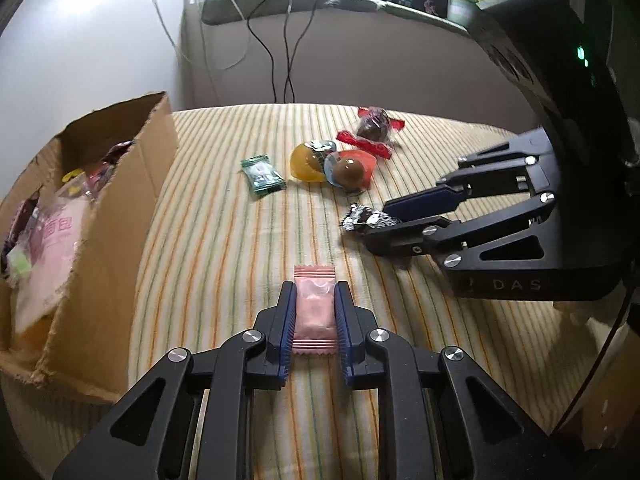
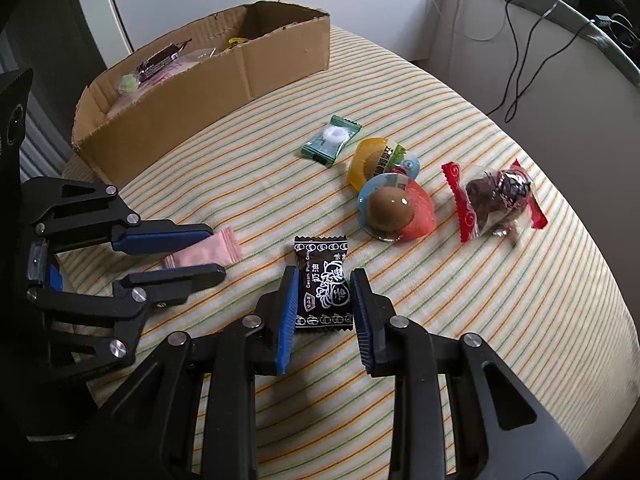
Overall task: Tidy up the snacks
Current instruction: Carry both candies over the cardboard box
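Observation:
My left gripper [image 1: 314, 288] is shut on a pink candy packet [image 1: 314, 312] that lies on the striped cloth [image 1: 224, 248]. In the right wrist view, the same gripper [image 2: 216, 251] pinches the pink packet [image 2: 226, 246] at the left. My right gripper [image 2: 325, 276] is shut on a black candy packet [image 2: 320, 292] with white print. The left wrist view shows that right gripper [image 1: 375, 221] low at the right, with the black packet [image 1: 360, 216] at its tips. An open cardboard box [image 1: 116, 208] [image 2: 200, 92] holding several snacks stands at the left.
Loose on the cloth lie a green candy [image 2: 332, 141], a yellow jelly cup [image 2: 370, 158], a red and brown jelly cup [image 2: 394, 208] and a red-edged bag of dark snacks [image 2: 494, 200]. Cables [image 1: 280, 60] hang down the wall behind. The cloth's edge curves away at the right.

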`<state>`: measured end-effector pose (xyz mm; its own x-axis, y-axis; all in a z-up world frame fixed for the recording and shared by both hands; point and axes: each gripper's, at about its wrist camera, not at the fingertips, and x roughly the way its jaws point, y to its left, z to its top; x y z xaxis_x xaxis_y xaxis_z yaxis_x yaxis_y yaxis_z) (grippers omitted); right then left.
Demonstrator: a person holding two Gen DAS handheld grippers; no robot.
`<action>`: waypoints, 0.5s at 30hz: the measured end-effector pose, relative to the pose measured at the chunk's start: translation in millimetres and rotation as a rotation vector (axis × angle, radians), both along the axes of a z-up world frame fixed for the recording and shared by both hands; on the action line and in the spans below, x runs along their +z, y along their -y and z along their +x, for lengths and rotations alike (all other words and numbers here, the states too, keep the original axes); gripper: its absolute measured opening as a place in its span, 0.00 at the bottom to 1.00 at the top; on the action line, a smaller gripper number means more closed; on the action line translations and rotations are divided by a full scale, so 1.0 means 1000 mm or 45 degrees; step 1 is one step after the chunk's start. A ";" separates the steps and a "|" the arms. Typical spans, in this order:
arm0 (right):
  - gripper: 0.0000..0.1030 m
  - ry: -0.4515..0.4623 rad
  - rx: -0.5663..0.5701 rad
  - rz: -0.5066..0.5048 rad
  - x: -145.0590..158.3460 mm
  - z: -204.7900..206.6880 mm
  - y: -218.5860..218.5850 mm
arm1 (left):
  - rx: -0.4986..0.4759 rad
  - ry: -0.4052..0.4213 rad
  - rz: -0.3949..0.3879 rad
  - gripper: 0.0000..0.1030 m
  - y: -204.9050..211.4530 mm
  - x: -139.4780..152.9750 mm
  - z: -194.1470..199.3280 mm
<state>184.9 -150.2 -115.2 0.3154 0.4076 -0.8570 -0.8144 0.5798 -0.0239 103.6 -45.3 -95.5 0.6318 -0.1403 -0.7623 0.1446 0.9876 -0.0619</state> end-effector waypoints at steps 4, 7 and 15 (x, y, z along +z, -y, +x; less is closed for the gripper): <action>0.26 0.009 -0.041 0.037 0.008 -0.002 0.008 | 0.013 0.027 -0.043 0.17 -0.009 0.011 -0.008; 0.26 0.017 -0.052 0.064 0.017 -0.004 0.011 | 0.028 0.057 -0.068 0.17 -0.017 0.022 -0.014; 0.26 0.058 -0.045 0.113 0.050 -0.008 -0.005 | 0.073 0.154 -0.095 0.17 -0.042 0.051 -0.025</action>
